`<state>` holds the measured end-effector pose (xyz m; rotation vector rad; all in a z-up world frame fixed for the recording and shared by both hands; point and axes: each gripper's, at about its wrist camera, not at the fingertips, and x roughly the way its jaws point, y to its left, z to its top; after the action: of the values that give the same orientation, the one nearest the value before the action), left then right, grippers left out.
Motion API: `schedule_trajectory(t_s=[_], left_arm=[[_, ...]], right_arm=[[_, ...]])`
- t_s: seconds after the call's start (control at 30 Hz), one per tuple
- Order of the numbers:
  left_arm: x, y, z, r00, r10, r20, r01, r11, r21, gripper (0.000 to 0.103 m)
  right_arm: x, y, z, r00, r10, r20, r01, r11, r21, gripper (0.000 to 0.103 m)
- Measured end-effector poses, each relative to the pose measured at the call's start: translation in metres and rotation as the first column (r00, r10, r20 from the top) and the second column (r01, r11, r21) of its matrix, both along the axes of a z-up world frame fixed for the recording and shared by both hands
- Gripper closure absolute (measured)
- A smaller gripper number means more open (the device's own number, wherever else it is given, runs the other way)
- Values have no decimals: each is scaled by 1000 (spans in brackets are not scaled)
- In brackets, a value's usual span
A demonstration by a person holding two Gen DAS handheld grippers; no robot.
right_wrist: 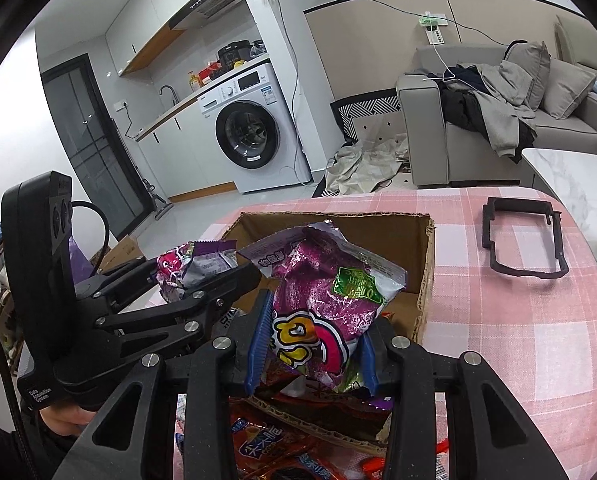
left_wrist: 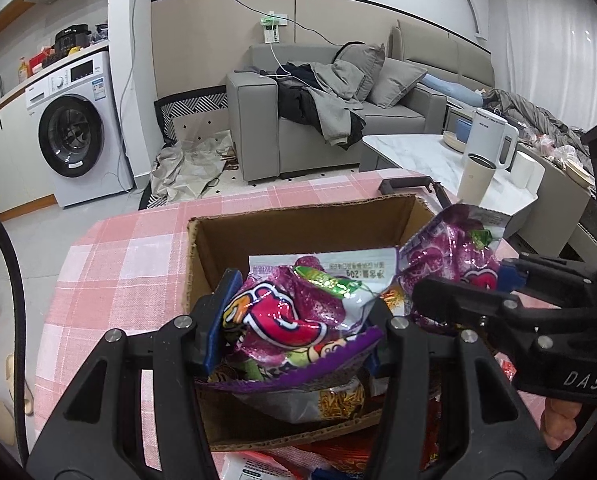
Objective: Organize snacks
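Loose snack packets lie on the table under the jaws, not yet in the cardboard box. Some snacks are in the box already, so the job is only partly done. The left gripper squeezes one purple bag. The right gripper squeezes another purple bag. Both bags hang just over the box.

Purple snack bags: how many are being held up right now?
2. One purple snack bag is pinched in the left tool, the other purple bag in the right tool, both above the cardboard box. More may lie hidden among the snacks below.
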<state>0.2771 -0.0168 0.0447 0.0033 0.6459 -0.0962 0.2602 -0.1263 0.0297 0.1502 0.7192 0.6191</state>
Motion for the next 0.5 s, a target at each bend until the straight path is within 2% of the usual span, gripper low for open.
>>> schedule_trajectory(t_s=[0.17,0.2,0.23,0.27,0.33,0.37,0.4,0.5], left_arm=[[1,-2,-5,1000,-9,-23,9,1000,-11,54],[1,-2,-4,1000,-11,-26,10,1000,-15,54],[0,-3,-5,999,-14,-31,14,1000,-18,53],[-1,-3,-4,999,-16,-37,15,1000,-19,51],[-5,-2,-2,999,-25,-39,24,999,-27,41],[-10,-1,0,999,-25,-29,24,999,-29,33],[-15,-1,2,1000,-25,-14,25,999,-29,23],[-32,2,9,999,-34,17,34,999,-36,18]], right_arm=[[-2,-2,3,1000,5,7,-5,1000,-13,62],[-5,-3,5,1000,2,15,-2,1000,-14,51],[-8,-5,6,1000,-3,28,4,1000,-15,46],[-11,-8,8,999,-10,44,10,1000,-12,45],[-16,-14,13,998,-12,56,13,1000,-6,41],[-19,-16,14,998,-15,58,15,1000,-6,37],[-23,-20,16,997,-27,66,28,1000,-8,29],[-36,-32,22,996,-42,81,42,999,12,7]])
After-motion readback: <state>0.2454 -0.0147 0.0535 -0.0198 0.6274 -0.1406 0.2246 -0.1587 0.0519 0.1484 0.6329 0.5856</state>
